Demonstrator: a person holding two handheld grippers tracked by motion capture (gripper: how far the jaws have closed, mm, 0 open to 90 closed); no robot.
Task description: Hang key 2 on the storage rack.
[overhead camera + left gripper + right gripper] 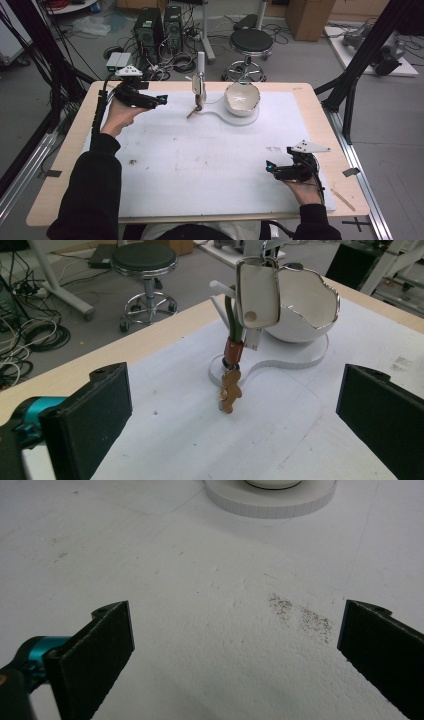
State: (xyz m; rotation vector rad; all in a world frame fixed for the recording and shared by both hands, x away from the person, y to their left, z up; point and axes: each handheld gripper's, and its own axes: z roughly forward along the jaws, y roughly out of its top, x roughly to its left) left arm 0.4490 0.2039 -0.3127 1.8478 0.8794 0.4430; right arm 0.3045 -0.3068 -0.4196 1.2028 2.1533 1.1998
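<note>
A white broken-rimmed bowl sits on a flat white base at the far middle of the table; the left gripper view shows the bowl too. Beside it a white stand holds a hanging key fob and a small brown figure-shaped charm that touches the board. My left gripper is open at the far left, jaws wide, pointing toward the charm, apart from it. My right gripper is open at the near right, over bare white board, holding nothing.
The white board covers most of the wooden table. A dark speckled smudge lies ahead of the right gripper. Behind the table stand a black stool, computer towers and cables. Black frame struts rise at the right.
</note>
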